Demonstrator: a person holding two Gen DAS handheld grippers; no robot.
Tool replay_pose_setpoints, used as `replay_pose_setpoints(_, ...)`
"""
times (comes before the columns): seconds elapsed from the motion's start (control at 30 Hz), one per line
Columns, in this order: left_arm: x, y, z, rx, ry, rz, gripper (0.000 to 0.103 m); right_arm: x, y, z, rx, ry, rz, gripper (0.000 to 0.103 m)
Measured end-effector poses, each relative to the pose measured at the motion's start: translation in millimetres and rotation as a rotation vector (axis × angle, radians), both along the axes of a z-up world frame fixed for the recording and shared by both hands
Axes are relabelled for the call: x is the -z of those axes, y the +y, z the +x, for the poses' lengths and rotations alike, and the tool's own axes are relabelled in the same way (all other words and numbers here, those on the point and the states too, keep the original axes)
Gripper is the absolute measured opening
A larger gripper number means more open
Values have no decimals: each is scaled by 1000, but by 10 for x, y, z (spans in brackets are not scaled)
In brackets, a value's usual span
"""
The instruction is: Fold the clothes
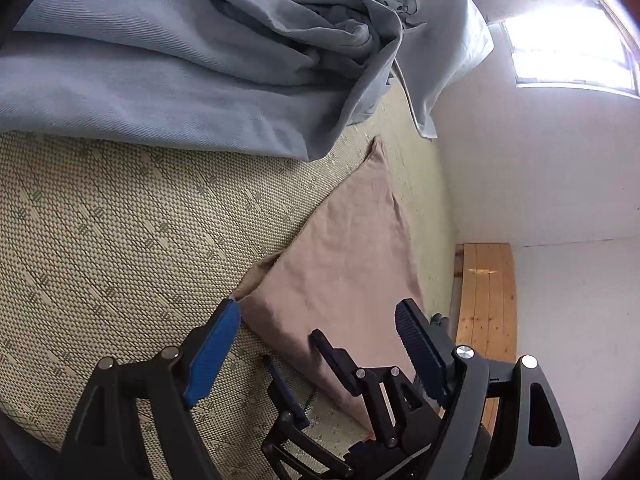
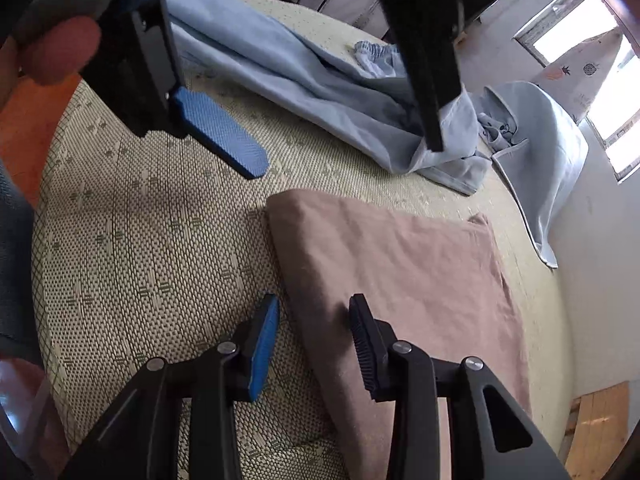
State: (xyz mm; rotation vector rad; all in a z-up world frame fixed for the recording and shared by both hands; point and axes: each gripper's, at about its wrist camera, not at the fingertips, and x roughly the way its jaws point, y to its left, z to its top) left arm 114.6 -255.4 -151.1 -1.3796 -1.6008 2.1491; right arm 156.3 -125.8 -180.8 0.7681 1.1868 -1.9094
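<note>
I'm hovering my left gripper [image 1: 318, 326], jaws spread wide, and my right gripper [image 2: 314, 320], jaws half-spread, straddling the near-left edge of the folded pink cloth [image 2: 400, 264] on the woven mat [image 2: 140, 240].

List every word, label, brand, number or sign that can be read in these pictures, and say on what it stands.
No readable text in either view.
Pale curtain: small printed pictures only, no letters.
Light blue garment: a small dark print, too blurred to read.
Folded pink cloth: plain.
Woven mat: pattern only.
</note>
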Motion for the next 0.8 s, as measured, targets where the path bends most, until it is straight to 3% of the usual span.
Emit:
replay_pose_setpoints(0.1,7,-15,12,-4,-4,9,83,-2,-4,-26,4,-4,-1,36)
replay_pose_setpoints(0.17,16,-22,14,-6,-6,15,83,16,-17,-88,14,-8,4,22)
replay_pose_setpoints(0.23,23,-35,19,-10,-7,17,83,33,-28,-190,23,-19,-1,18)
replay_pose_setpoints(0.27,33,-37,15,-13,-9,19,83,34,-24,-219,32,-24,-5,9)
replay_pose_setpoints(0.3,43,-37,14,-14,-10,23,83,33,-20,-248,40,-30,-10,6)
replay_pose_setpoints(0.8,143,238,-130,39,-26,22,83,-288,125,-612,156,-176,-228,3)
